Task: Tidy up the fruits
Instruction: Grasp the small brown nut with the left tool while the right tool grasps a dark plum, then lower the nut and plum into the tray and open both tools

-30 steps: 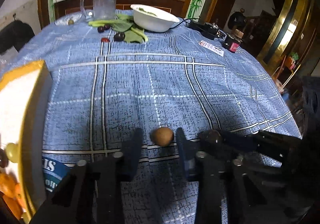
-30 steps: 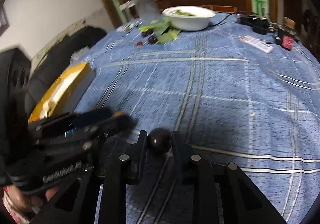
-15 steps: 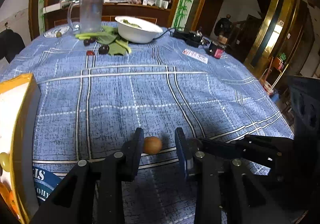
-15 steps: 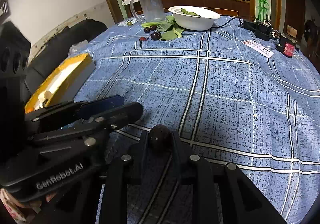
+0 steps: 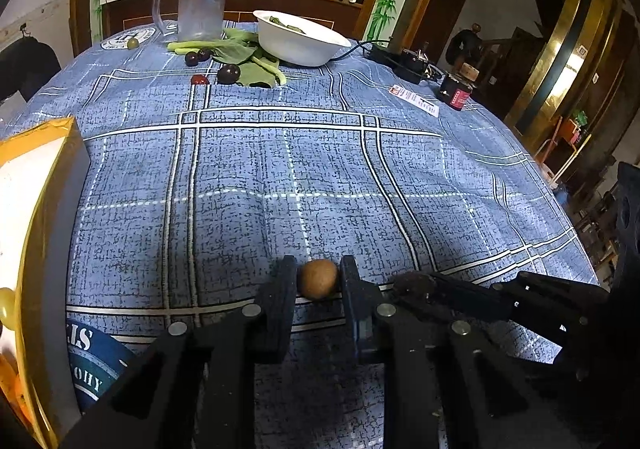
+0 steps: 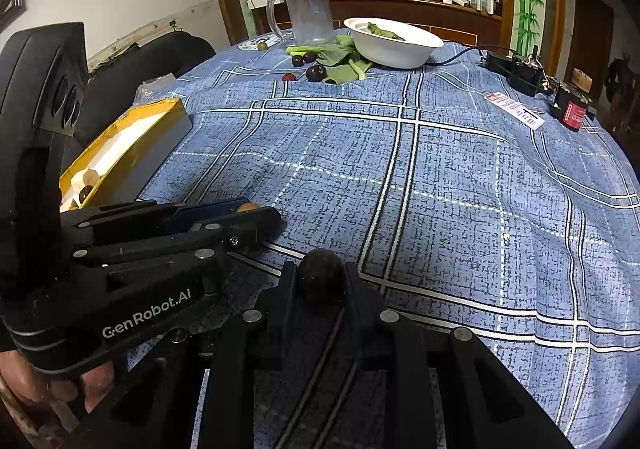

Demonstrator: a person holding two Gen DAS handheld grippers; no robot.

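My left gripper (image 5: 319, 281) is shut on a small brown round fruit (image 5: 319, 278), low over the blue checked tablecloth. My right gripper (image 6: 320, 281) is shut on a dark round fruit (image 6: 321, 275). In the left wrist view the right gripper (image 5: 412, 285) lies just to the right with the dark fruit at its tip. In the right wrist view the left gripper (image 6: 256, 219) lies to the left with the brown fruit (image 6: 245, 207) peeking out. A yellow box (image 5: 44, 217) holding fruit sits at the left; it also shows in the right wrist view (image 6: 132, 153).
At the far side are dark plums (image 5: 228, 73), a red fruit (image 5: 199, 80), green leaves (image 5: 244, 61), a white bowl (image 5: 300, 39), a glass pitcher (image 5: 200, 5) and a green grape (image 5: 133, 43). A black jar (image 5: 456, 97), a paper tag (image 5: 414, 105) and a charger (image 5: 400, 59) lie far right.
My left gripper has closed from wide open onto the brown fruit. The right gripper has stayed shut on the dark fruit and steadied beside the left one.
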